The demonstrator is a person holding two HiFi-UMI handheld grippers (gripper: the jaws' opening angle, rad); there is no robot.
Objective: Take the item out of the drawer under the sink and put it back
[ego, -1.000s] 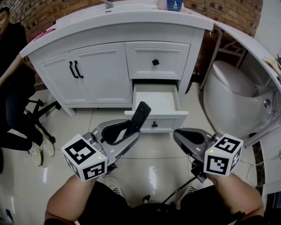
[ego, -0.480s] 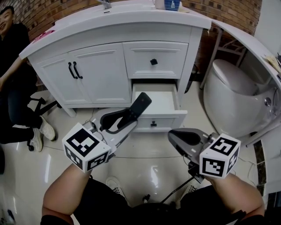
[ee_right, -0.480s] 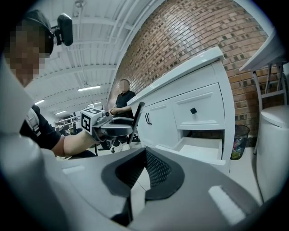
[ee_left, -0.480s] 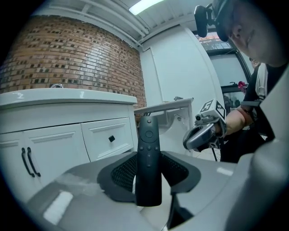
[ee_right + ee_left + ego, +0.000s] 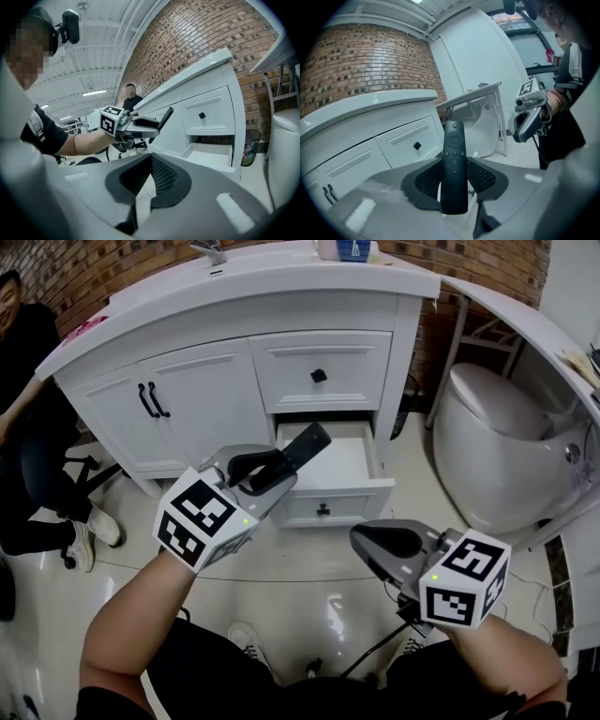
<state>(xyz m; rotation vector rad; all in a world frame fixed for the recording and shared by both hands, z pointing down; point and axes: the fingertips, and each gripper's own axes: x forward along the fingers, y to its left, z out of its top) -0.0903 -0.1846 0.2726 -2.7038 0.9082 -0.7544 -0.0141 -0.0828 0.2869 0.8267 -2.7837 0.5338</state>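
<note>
A black remote is clamped in my left gripper, its button end sticking out past the jaws over the front left of the open lower drawer. In the left gripper view the remote stands upright between the two pads of that gripper. The drawer's white inside shows nothing in it. My right gripper hangs lower right, in front of the drawer, shut and empty; in its own view the right gripper has its pads meeting at the tips.
The white vanity has a shut upper drawer and double doors to the left. A white toilet stands at the right, a bin beside the vanity. A seated person with a chair is at the left.
My left gripper has carried the remote forward and up, from in front of the drawer to over its front edge. The right gripper has drifted slightly left and nearer.
</note>
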